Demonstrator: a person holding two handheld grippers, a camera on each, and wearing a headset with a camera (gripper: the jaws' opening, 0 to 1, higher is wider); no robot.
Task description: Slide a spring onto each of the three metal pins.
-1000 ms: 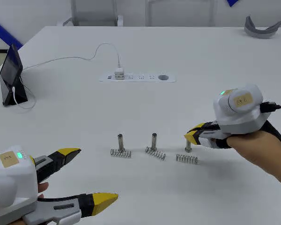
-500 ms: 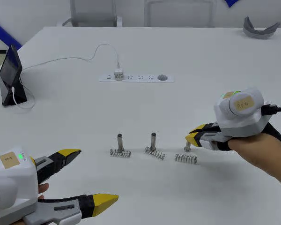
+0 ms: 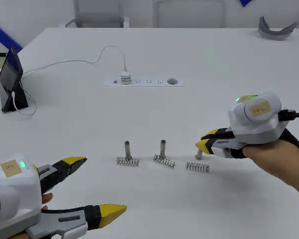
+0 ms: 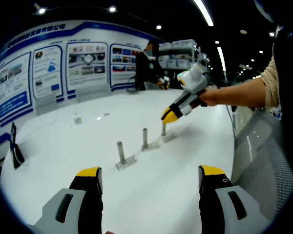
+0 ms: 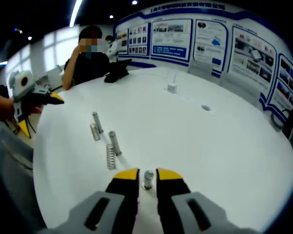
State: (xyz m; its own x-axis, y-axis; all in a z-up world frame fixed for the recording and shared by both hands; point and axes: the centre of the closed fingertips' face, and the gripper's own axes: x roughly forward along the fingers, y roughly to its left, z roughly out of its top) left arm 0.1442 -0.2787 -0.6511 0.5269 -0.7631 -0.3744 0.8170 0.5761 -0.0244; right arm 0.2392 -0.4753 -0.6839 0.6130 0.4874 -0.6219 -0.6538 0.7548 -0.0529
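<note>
My right tool [image 5: 147, 176] has its jaws drawn close, one on either side of the right-hand pin [image 5: 147, 179], whose top shows between the yellow tips. I cannot tell whether the jaws actually press on it. In the head view that tool [image 3: 206, 140] sits low over the desk [image 3: 89, 114], with the pin [image 3: 199, 155] just under its tips.

The pin's spring [image 3: 198, 167] lies flat on the desk just in front of it, not on the pin. The middle pin [image 3: 162, 148] stands upright to its left with a second spring [image 3: 164, 161] lying at its foot. The left-hand pin [image 3: 127, 149] stands likewise with a third spring [image 3: 128, 161] at its base. All three pins are bare.

My left tool [image 3: 95, 185] hangs near the desk's near edge, well apart from the pins, jaws spread wide and holding nothing. Its own view points along the row of pins.

Farther back lie a power strip [image 3: 143, 81] and, at the left, a propped tablet [image 3: 9, 79].
</note>
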